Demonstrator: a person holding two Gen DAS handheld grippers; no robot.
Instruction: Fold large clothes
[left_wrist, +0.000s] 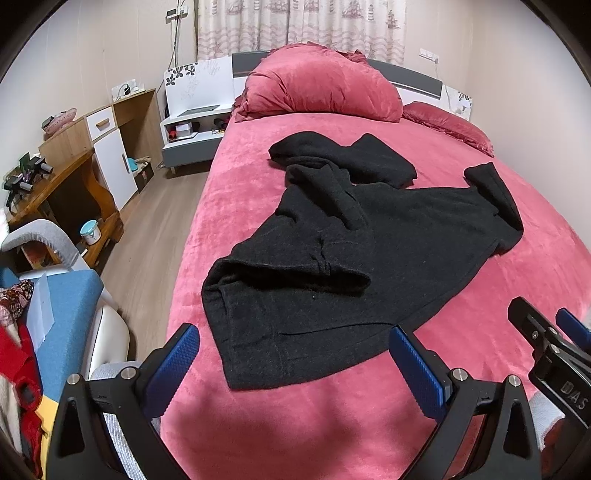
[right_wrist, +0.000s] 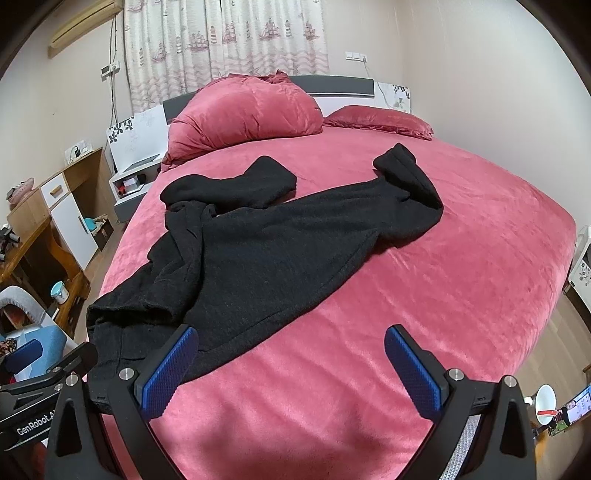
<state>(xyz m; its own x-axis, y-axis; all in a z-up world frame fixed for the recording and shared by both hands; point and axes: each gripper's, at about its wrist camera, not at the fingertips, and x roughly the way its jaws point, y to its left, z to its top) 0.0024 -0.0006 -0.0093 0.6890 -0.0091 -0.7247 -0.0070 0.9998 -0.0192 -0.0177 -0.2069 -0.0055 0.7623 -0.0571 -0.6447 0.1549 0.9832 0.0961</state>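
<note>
Clearly the large black woollen coat (left_wrist: 354, 236) is the thing to fold: it lies spread but rumpled across the middle of the bed with the pink plush cover (left_wrist: 461, 332), its hem toward the near edge, its collar and shoulders toward the big pink velvet pillow (left_wrist: 321, 85). One sleeve is flung out toward the far right; the other lies crumpled across the body, and the near-left hem corner is rolled over on itself. None of it looks folded yet, so I judge the work to be at its start, the coat laid out here because the bed gives a broad soft surface.

Both tools hang above the near edge, tilted down at the cloth. The left tool (left_wrist: 295, 362) has its blue pads spread wide over the hem, gripping nothing. The right tool (right_wrist: 291, 365) is likewise spread wide and empty, its left pad just over the hem's edge, the rest over bare cover.
</note>
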